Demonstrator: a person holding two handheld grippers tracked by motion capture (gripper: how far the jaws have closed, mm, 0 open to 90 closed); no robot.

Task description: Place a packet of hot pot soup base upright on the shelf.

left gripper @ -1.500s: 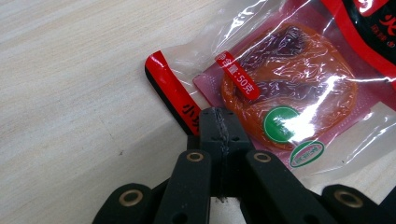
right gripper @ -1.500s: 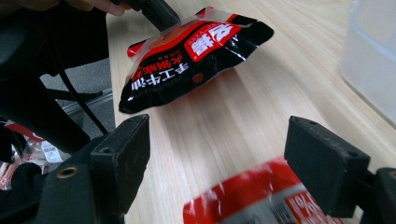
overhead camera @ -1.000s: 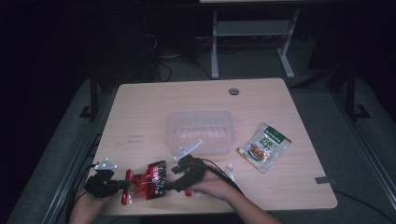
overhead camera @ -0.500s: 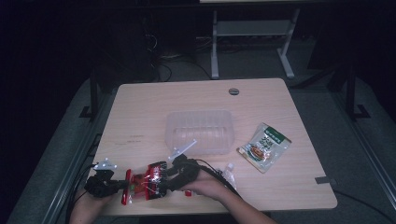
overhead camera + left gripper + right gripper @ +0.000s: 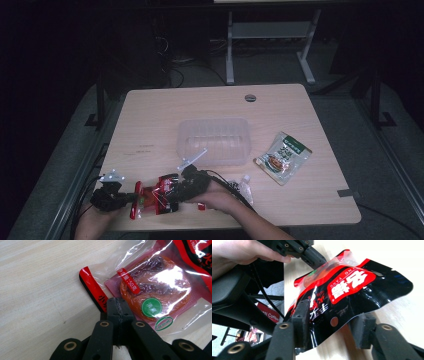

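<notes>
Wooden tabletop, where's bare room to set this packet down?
Free: the far strip beyond the clear plastic tub, and the left stretch beside it. Crowded: the near edge, where both grippers hold the red-and-black packet, and around the green pouch.

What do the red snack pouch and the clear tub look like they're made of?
Red snack pouch: thin glossy plastic film, part printed red and black, part clear. It throws sharp glare, creases and buckles, and the clear part shows an orange piece inside.
Clear tub: likely thin moulded plastic, see-through with a faint frost. The table's wood grain shows through its walls, and its corners are rounded.
</notes>
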